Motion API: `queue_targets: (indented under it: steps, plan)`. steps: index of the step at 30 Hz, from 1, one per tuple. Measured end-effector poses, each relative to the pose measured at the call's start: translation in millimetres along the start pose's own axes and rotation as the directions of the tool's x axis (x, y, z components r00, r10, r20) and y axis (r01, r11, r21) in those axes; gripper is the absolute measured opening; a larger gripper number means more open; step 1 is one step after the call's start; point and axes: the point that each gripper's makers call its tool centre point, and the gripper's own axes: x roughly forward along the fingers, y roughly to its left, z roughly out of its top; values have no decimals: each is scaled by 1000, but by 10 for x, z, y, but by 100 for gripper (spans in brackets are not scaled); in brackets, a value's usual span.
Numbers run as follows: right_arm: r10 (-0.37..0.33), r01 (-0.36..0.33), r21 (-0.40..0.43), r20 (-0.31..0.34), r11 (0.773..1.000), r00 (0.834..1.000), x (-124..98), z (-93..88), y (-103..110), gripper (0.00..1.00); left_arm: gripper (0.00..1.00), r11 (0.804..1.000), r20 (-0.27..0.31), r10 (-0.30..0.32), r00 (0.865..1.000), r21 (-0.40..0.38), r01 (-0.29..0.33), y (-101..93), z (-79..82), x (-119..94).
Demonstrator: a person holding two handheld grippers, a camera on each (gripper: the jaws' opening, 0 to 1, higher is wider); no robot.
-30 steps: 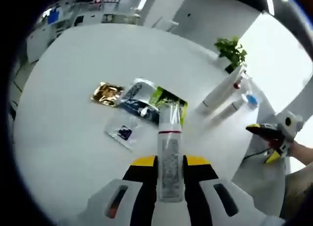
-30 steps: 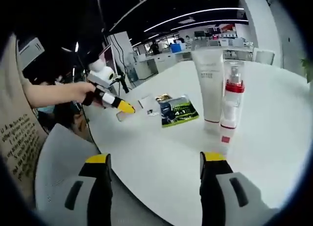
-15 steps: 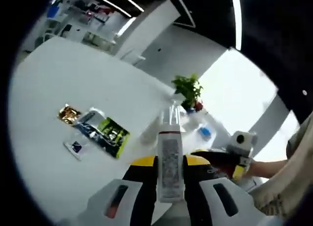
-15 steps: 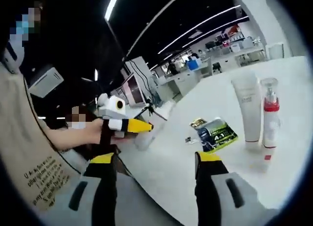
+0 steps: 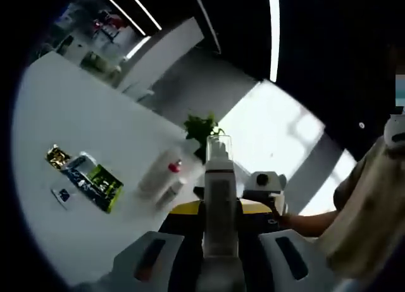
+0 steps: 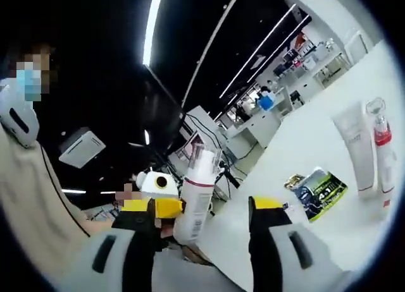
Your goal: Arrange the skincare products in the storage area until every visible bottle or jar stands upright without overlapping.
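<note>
The spray bottle [image 5: 219, 197] is clamped between the fingers of the left gripper [image 5: 219, 206], lifted well off the counter [image 5: 76, 140], presumably so it can be carried over and stood with the others. At about nine o'clock from it the white tube [image 5: 158, 170] and the red-collared pump bottle [image 5: 172, 189] stand together, with flat sachets [image 5: 88, 177] farther out. The right gripper [image 6: 201, 206] holds nothing, its fingers wide, likely ready to steady the bottle.
</note>
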Motion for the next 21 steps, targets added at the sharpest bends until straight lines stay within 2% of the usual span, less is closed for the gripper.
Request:
queue_targets:
  steps: [6,9,14,17,21]
  plan:
    - [34,-34,9,-25,999,999,25,35,86,47,16,999,-11,-45,999,7,45,-171,-84,79]
    - [71,-71,35,-5,997,997,29,90,172,40,16,998,-21,-53,998,17,53,-223,-130,107]
    - [100,-99,17,-51,995,994,-8,50,187,27,16,998,-26,-52,998,23,52,-249,-163,111]
    - [105,-105,4,-67,994,992,-19,33,190,24,16,998,-19,-56,998,17,56,-265,-150,113]
    - [120,-126,-58,-97,990,988,-24,8,215,24,16,998,-29,-53,998,18,54,-266,-171,128]
